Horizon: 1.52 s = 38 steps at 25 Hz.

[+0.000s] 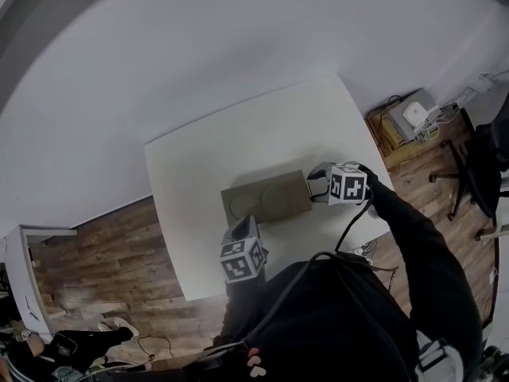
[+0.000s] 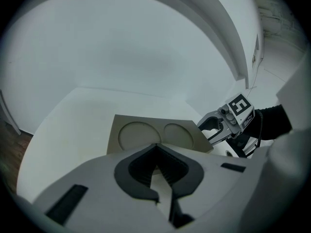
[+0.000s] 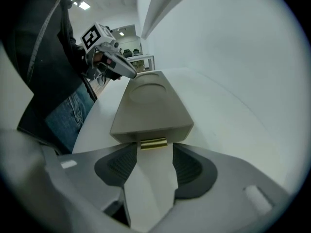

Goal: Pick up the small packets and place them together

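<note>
On the white tabletop (image 3: pixel 233 115), against the tan tray's (image 3: pixel 150 106) end, a small gold packet (image 3: pixel 153 143) lies crosswise just ahead of the right gripper (image 3: pixel 154 152), whose jaws are spread wide. The left gripper (image 2: pixel 156 147), jaws together and empty, is farther away.

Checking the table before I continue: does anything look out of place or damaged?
Nothing looks spilled or damaged. The tan block lies flat on the white table, its two round recesses empty. One small gold packet lies at the block's end, just ahead of the open right gripper.
</note>
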Tool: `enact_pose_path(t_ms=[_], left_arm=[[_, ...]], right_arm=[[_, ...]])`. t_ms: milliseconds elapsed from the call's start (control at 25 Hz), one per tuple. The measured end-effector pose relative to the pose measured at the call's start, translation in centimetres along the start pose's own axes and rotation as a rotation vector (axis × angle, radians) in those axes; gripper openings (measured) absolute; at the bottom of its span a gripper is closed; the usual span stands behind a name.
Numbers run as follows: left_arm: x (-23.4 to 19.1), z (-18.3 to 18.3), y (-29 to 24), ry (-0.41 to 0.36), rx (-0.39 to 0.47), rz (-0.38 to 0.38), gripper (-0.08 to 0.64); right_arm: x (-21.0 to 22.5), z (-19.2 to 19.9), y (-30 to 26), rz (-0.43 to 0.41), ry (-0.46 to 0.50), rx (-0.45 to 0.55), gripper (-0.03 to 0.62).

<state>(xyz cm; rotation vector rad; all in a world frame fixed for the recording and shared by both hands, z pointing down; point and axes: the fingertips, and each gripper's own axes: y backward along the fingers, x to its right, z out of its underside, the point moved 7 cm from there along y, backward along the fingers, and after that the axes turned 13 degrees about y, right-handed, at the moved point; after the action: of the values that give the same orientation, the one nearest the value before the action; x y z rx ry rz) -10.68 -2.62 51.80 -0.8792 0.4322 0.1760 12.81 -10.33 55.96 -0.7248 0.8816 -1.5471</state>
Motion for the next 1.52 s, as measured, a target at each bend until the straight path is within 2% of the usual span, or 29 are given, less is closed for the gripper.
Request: enact_pose_path(t_ms=[280, 440, 720, 920, 1120, 1360, 1520], left_arm=[[-0.1, 0.1, -0.5, -0.001, -0.031, 0.008, -0.001], [-0.2, 0.2, -0.5, -0.001, -0.037, 0.030, -0.001], [-0.2, 0.1, -0.5, 0.001, -0.034, 0.039, -0.001], [-0.1, 0.0, -0.7, -0.033, -0.045, 0.032, -0.001], [-0.3, -0.2, -0.8, 0.007, -0.038, 0.043, -0.002], [-0.4, -0.3, -0.8, -0.030, -0.040, 0.020, -0.002], [-0.3, 0.0, -0.6, -0.010, -0.029, 0.025, -0.001]], right_arm=[[0.5, -0.6, -0.4, -0.001, 0.079, -0.042, 0.196], [0.1, -0.8, -0.5, -0.012, 0.110, -0.046, 0.169], [0.1, -0.7, -0.4, 0.002, 0.114, -0.051, 0.166], [0.1, -0.4, -0.3, 0.009, 0.106, -0.052, 0.166], [0.1, 0.6, 0.5, 0.010, 0.097, -0.071, 0.166], [0.0, 1.8, 1.2, 0.025, 0.081, -0.088, 0.167], [-0.5, 3.0, 2.1, 0.038, 0.068, -0.105, 0.167]])
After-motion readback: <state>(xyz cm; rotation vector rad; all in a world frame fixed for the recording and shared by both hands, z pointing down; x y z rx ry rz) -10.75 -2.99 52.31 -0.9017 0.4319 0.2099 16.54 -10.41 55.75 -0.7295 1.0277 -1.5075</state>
